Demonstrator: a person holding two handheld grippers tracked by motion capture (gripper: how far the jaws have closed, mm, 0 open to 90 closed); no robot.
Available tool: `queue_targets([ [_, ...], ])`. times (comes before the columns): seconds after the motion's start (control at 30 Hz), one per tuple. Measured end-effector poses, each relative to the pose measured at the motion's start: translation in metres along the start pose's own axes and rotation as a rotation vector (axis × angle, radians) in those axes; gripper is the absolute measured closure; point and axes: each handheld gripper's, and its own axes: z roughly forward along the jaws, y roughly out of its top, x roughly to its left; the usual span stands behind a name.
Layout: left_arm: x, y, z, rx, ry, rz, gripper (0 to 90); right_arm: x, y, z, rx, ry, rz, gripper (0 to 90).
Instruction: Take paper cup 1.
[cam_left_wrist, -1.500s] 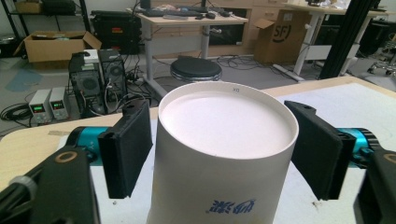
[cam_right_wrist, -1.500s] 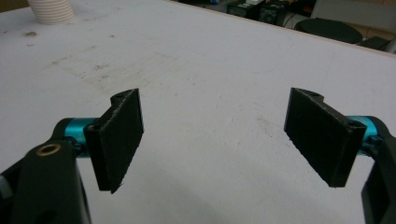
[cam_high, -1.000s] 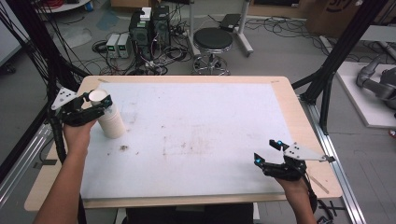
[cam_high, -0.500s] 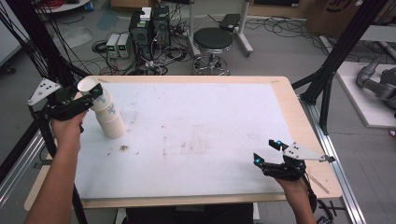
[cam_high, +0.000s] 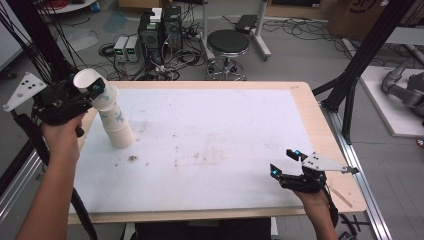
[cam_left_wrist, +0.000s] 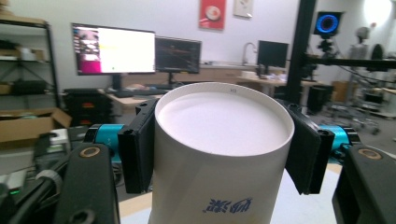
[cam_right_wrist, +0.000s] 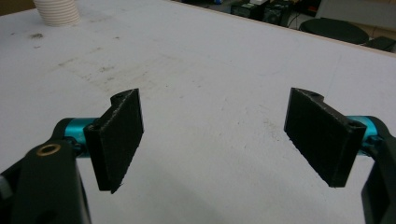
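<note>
Gripping top paper cup (cam_left_wrist: 219, 154) w/ left gripper (cam_high: 95, 90), cup stack (cam_high: 117, 131) below

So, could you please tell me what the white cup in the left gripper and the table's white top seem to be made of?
White cup: probably paper, matte, with a thin rolled rim and blue print. White table top: seemingly a matte laminate or painted board, scuffed and stained, with a pale wood border.
</note>
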Motion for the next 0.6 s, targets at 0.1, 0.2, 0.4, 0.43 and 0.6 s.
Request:
queue_targets([
  [0.1,-0.009,-0.005,0.002,0.013,-0.056,-0.010,35.7,0.001,0.000,0.001,0.002,0.008,0.001,20.4],
  [0.2,-0.015,-0.010,0.004,0.024,-0.100,-0.013,35.6,0.002,0.001,0.003,0.001,0.018,-0.004,20.4],
  [0.4,-0.039,-0.027,0.011,0.056,-0.238,-0.025,35.6,0.004,0.003,0.008,-0.002,0.042,-0.005,20.3],
  [0.43,-0.043,-0.032,0.012,0.068,-0.248,-0.017,35.6,0.004,0.004,0.009,0.000,0.047,-0.004,20.3],
  [0.6,-0.062,-0.055,0.017,0.106,-0.307,-0.016,35.6,0.008,0.009,0.016,0.007,0.096,-0.004,20.3],
])
